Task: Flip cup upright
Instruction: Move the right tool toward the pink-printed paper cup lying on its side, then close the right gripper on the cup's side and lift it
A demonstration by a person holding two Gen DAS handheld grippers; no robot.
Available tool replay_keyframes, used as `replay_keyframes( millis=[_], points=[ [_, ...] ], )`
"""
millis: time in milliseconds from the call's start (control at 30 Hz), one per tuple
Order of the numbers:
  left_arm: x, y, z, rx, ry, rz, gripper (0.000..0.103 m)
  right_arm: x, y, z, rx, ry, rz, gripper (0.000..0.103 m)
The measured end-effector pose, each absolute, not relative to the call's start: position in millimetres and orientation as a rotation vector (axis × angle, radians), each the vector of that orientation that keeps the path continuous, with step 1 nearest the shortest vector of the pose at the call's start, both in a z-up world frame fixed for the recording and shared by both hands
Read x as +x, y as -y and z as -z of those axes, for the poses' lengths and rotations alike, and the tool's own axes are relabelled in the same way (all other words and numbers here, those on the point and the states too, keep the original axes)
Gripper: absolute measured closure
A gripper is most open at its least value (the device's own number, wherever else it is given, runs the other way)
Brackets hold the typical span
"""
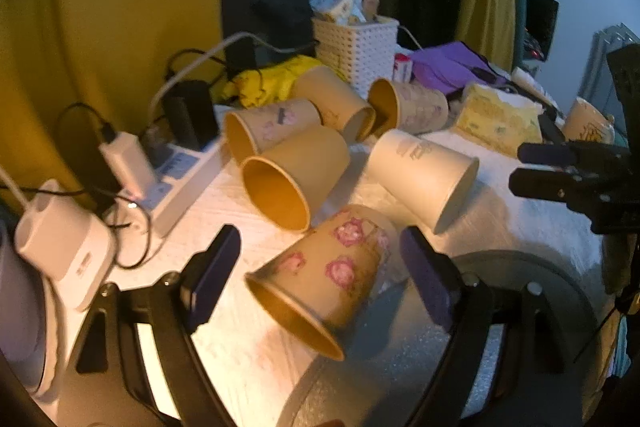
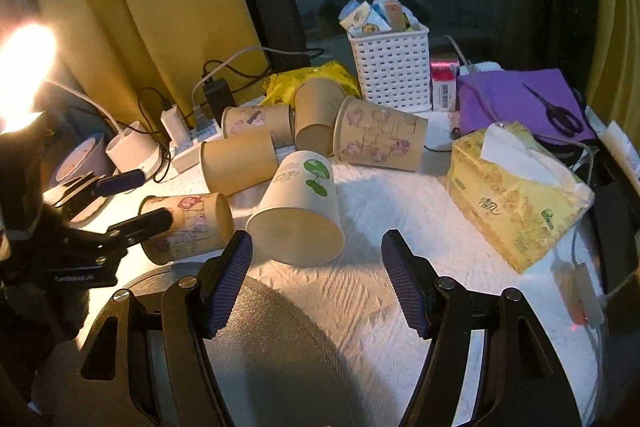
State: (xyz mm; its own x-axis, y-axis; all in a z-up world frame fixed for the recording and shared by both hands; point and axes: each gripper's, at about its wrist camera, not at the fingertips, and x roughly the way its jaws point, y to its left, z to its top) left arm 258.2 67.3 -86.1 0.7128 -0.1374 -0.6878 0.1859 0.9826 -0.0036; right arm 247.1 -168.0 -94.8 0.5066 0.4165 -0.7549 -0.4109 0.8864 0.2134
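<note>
Several paper cups lie on their sides on a white cloth. A brown cup with pink flowers (image 1: 328,275) lies between the open fingers of my left gripper (image 1: 326,277), mouth toward the camera; the pads do not touch it. The same cup shows in the right wrist view (image 2: 188,227), with the left gripper (image 2: 134,197) straddling it. A white cup with a green leaf print (image 2: 300,211) lies just ahead of my open, empty right gripper (image 2: 316,281). It also shows in the left wrist view (image 1: 424,183). My right gripper (image 1: 520,167) shows there at the right edge.
More tipped brown cups (image 2: 240,167) lie behind. A white basket (image 2: 390,67), yellow tissue pack (image 2: 516,195), purple folder with scissors (image 2: 524,103), power strip with chargers (image 1: 176,171) and a grey round mat (image 2: 272,339) crowd the table. A lamp (image 2: 24,67) glares at left.
</note>
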Motion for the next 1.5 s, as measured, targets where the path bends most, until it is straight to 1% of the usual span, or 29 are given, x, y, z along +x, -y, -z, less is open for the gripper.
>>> replay_keyframes(
  millis=[100,367,600,800,1033,1333,1500],
  points=[
    [266.6,-65.1,96.9,0.089,-0.81,0.218,0.02,250.3,170.1,99.1,0.014,-0.922,-0.495,0.033],
    [271.0,-60.4,115.5,0.136,-0.868,0.237,0.02,251.7,173.5,107.5,0.035,-0.946,-0.485,0.033],
    [270.4,-58.6,113.2,0.15,-0.871,0.266,0.022,243.4,178.0,105.9,0.045,-0.946,-0.475,0.033],
    [261.3,-55.6,104.0,0.109,-0.871,0.294,0.022,234.9,183.9,98.3,0.05,-0.937,-0.46,0.033],
    [231.0,-46.8,86.6,0.07,-0.853,0.338,0.022,218.9,186.9,81.4,0.052,-0.908,-0.459,0.033],
    [167.6,-19.3,54.5,0.055,-0.8,0.407,0.022,178.4,196.3,60.7,0.048,-0.887,-0.455,0.033],
    [129.3,-1.8,45.4,0.04,-0.782,0.442,0.022,147.5,204.8,53.3,0.042,-0.886,-0.447,0.033]
  ],
)
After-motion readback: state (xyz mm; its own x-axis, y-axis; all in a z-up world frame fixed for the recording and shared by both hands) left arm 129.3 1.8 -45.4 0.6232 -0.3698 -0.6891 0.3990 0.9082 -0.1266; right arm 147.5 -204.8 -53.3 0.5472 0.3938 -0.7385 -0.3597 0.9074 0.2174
